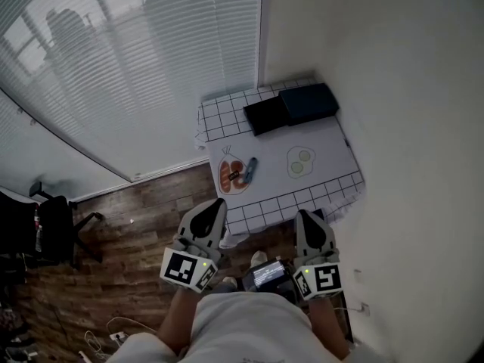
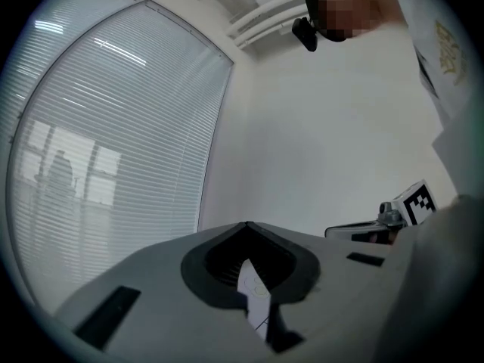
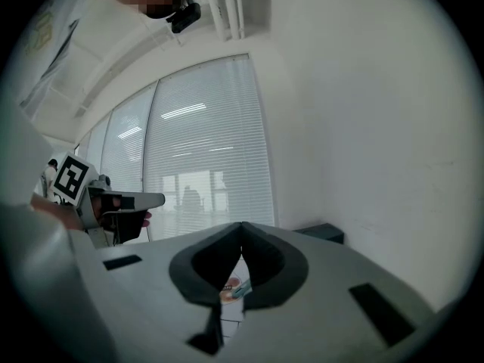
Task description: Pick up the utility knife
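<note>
Left gripper (image 1: 218, 203): fingers closed together, tips meeting, nothing held. Right gripper (image 1: 304, 215): fingers likewise together and empty. Both are held at the near edge of the bench (image 1: 329, 153), touching nothing. The utility knife (image 1: 250, 169) lies on the bench at 1 o'clock from the left gripper, just beside a printed fish picture (image 1: 232, 174).

A tall window covered by white horizontal blinds (image 1: 128, 66) fills the left side of the room and lets in soft grey daylight. A plain white wall (image 1: 393, 66) runs along the right. The dark brown wood-plank floor (image 1: 128, 233) lies below. A small table under a white grid-edged cloth (image 1: 302, 201) stands in the corner between window and wall. A black office chair (image 1: 53, 225) sits at far left, and loose pale cables (image 1: 98, 339) trail on the floor nearby.
</note>
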Demonstrator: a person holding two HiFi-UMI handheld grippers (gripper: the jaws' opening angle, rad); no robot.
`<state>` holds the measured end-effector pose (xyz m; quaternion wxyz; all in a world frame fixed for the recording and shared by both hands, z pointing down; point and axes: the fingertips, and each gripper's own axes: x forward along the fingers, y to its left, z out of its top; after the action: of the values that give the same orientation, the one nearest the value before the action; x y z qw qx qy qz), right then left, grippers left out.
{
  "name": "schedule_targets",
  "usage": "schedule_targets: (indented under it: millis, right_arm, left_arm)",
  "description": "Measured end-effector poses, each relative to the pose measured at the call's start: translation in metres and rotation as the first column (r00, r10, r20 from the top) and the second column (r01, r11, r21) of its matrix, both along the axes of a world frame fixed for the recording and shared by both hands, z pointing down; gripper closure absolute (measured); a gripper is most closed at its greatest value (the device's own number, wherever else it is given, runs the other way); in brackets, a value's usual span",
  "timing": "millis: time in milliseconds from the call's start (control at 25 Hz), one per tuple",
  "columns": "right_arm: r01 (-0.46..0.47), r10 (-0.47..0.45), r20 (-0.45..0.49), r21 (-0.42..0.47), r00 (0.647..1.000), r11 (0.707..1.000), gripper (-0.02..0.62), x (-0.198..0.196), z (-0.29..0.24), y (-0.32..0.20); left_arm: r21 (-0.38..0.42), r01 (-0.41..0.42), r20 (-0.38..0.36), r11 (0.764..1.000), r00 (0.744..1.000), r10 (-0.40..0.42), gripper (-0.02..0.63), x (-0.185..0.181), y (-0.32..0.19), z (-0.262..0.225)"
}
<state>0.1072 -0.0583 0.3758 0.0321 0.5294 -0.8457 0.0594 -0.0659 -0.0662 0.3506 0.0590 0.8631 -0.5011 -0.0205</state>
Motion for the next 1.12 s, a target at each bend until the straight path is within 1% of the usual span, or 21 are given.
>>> schedule_targets:
  millis: [160,400,600,760,920,1120]
  right_arm:
    - [0.026,-0.026,0.009,0.007,1.000,1.000,0.589,0.003,0.001,-0.020]
    - [0.051,-0.051,0.012,0.009,0.999,0.999,0.589,0.005,-0.002,-0.035]
    - [0.036,-0.036,0.014,-0.006,0.999,0.999,0.589,0.009,0.004,-0.050]
    - [0.020,-0.020,0.001,-0.012,1.000,1.000,0.589,0.009,0.008,-0.062]
    - [0.004,-0.004,-0.002,-0.038,1.000,0.999,0.589,0.010,0.022,-0.078]
    - [0.002,-0.003,-0.014,-0.068,1.000,0.998,0.589,0.007,0.040,-0.096]
  left_arm:
    - [0.006,0.026,0.022,1.000,0.999,-0.026,0.600,0.011,-0.013,0.000]
    - [0.001,0.030,0.049,1.000,0.998,-0.030,0.600,0.021,-0.024,0.000]
    - [-0.034,0.032,0.065,0.999,0.997,-0.030,0.600,0.019,-0.042,0.013]
    - [-0.050,0.011,0.077,0.999,0.997,-0.007,0.600,0.021,-0.060,0.025]
    - [-0.065,0.001,0.103,0.998,0.995,0.006,0.600,0.022,-0.079,0.034]
    - [-0.114,-0.010,0.125,0.993,0.992,0.024,0.600,0.019,-0.099,0.060]
